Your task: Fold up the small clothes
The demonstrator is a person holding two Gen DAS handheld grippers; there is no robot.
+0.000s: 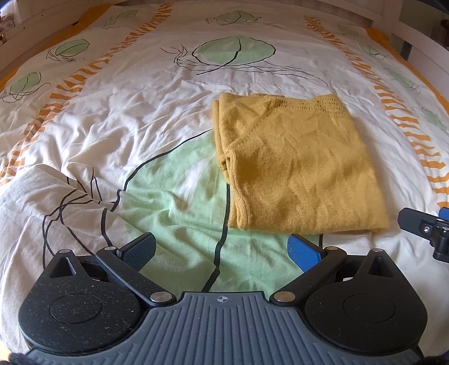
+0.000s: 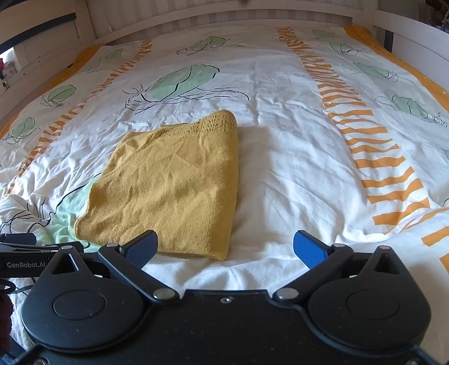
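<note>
A mustard-yellow knitted garment lies folded into a rough rectangle on the bed, its lacy edge at the far end. In the right wrist view the same garment sits left of centre. My left gripper is open, a little short of the garment's near left corner, nothing between its blue pads. My right gripper is also open, its left finger just in front of the garment's near edge. Part of the right gripper shows at the right edge of the left wrist view.
The bed is covered by a wrinkled white duvet printed with green leaves and orange stripes. A white slatted bed frame runs along the far side and right. The duvet bunches up at the near left.
</note>
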